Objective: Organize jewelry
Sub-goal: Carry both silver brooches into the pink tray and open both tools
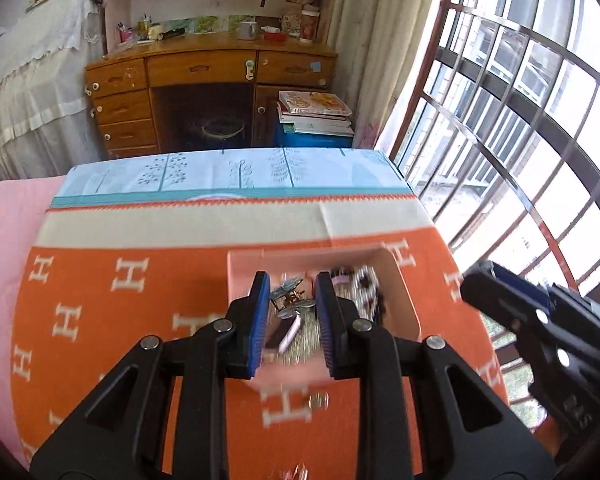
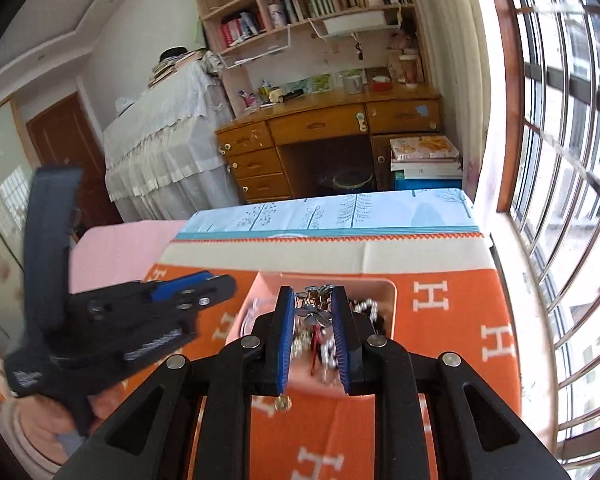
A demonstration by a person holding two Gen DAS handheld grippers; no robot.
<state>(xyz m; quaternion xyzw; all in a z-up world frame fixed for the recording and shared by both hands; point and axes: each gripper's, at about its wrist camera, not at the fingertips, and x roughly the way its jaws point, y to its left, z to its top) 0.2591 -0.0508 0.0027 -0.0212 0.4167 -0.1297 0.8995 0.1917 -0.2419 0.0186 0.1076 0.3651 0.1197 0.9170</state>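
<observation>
Grippers over tray (image 1: 400, 280) (jewelry (image 1: 292, 300) inside).

Daylight floods in from the barred window (image 1: 532, 128) at right, blown out white there, room evenly bright with soft shadows; strong fisheye bending and dark vignette at corners; motion blur smears the pink tray (image 1: 400, 292) and the left hand-held gripper (image 2: 220, 284).

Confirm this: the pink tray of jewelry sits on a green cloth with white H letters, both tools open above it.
Not quite. The cloth is orange, not green, as the right wrist view shows. The pink tray of jewelry does sit on it, with the left tool and right tool open above.
</observation>
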